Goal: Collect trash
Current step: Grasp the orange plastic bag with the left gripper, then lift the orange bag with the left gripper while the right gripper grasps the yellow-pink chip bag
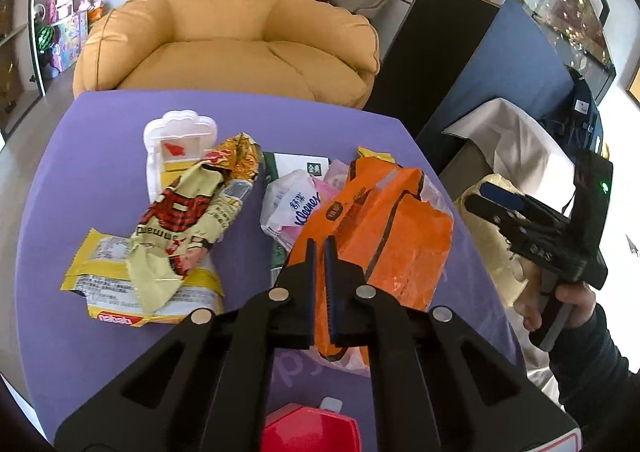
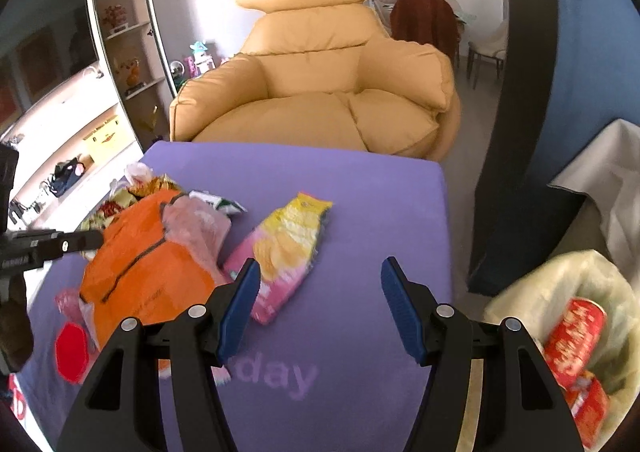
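Your left gripper (image 1: 319, 242) is almost closed, with only a thin gap between its blue pads, and it holds nothing. It hangs just over the crinkly orange plastic bag (image 1: 384, 228) lying on the purple table (image 1: 100, 123). Your right gripper (image 2: 320, 272) is spread wide and holds nothing too. Just past its left finger lies a pink and yellow snack wrapper (image 2: 282, 248). To your right sits the bin with a pale yellow liner (image 2: 560, 276), with red wrappers (image 2: 572, 340) inside. Farther left on the table lie a crumpled yellow and red wrapper (image 1: 188, 219) and a Kleenex tissue pack (image 1: 292, 203). Behind the table stands a big tan armchair (image 2: 320, 91).
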### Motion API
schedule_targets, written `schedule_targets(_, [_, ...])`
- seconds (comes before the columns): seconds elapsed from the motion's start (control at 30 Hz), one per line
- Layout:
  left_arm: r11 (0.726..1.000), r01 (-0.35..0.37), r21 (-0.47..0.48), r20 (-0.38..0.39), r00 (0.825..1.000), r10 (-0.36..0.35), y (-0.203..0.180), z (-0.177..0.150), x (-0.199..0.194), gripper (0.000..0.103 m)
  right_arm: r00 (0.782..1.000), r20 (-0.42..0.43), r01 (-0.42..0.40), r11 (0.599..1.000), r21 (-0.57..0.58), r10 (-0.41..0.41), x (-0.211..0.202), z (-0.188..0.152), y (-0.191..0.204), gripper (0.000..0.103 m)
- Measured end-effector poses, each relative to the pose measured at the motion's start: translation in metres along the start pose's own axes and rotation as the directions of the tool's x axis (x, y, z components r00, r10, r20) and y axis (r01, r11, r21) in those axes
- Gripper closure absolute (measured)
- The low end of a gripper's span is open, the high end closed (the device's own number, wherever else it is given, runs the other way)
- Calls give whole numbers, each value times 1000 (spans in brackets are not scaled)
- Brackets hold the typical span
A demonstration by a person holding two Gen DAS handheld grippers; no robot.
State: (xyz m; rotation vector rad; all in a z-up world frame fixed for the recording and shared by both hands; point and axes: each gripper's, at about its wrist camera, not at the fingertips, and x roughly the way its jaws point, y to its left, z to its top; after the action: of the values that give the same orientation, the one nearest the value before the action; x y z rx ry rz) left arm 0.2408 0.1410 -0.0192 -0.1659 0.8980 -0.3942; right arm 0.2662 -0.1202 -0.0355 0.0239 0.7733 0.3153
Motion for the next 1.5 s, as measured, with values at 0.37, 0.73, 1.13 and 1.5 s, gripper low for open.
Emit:
schedule_targets(0.37, [997,72,-10,-5,997,-72,12,1,2,85,993,-103,-48,993,110,59,102,38,1,43])
schedule_targets(0.73, [993,95,66,30,995,-98,-8,9,-4,68,977,-195,-80,997,8,80,97,7,1,89])
schedule_targets(1.13, [992,49,113,1,999,-50,-33,16,16,62,970,-219,-113,994,-7,109,12,-65,-17,92])
schedule_targets(1.5, [986,-15,167,-68,997,26,-51,2,47,96,978,-55,-198,976,89,203,34,-14,-29,63])
